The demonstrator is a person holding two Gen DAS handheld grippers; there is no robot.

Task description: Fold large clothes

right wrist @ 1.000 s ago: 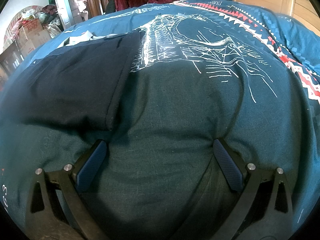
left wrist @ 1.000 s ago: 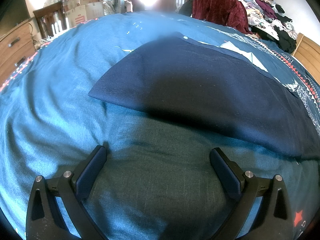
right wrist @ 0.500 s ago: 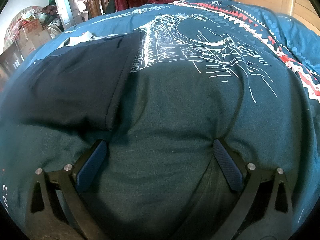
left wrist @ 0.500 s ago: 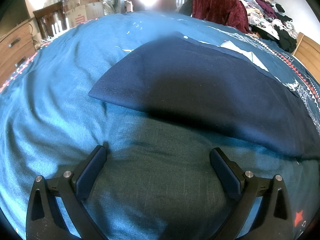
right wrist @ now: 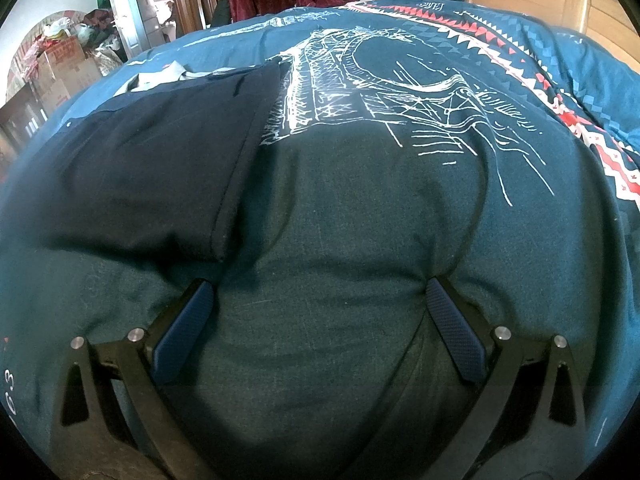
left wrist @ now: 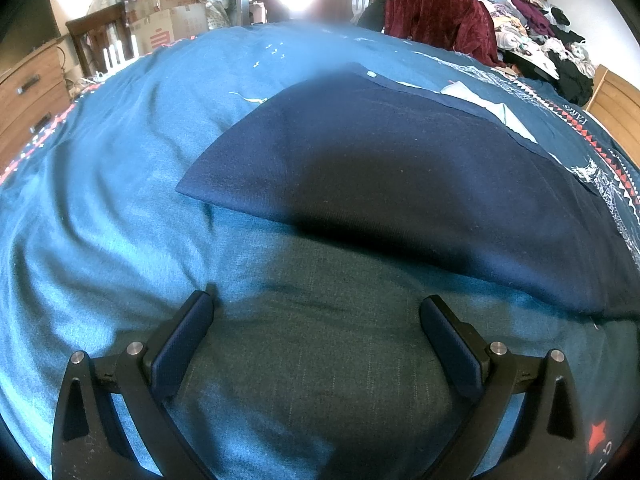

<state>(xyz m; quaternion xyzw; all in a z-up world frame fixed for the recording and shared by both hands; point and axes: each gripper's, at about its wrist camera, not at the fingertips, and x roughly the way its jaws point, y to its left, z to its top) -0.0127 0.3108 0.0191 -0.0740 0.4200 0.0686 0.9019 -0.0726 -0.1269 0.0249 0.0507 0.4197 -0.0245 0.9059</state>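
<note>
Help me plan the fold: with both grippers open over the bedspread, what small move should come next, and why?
Probably ease the right gripper forward-left to the navy garment's near corner. Both the right gripper and the left gripper are open and hold nothing, and the garment lies flat on the bedspread just ahead, its corner nearest the right gripper's left finger.

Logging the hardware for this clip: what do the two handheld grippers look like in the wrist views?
Both look alike. The left gripper and right gripper each have a matte black frame with triangular cut-outs and round silver bolt heads. Each of the two fingers carries a dark blue, finely textured pad. No cables, labels, sleeves or hands appear in either view.
</note>
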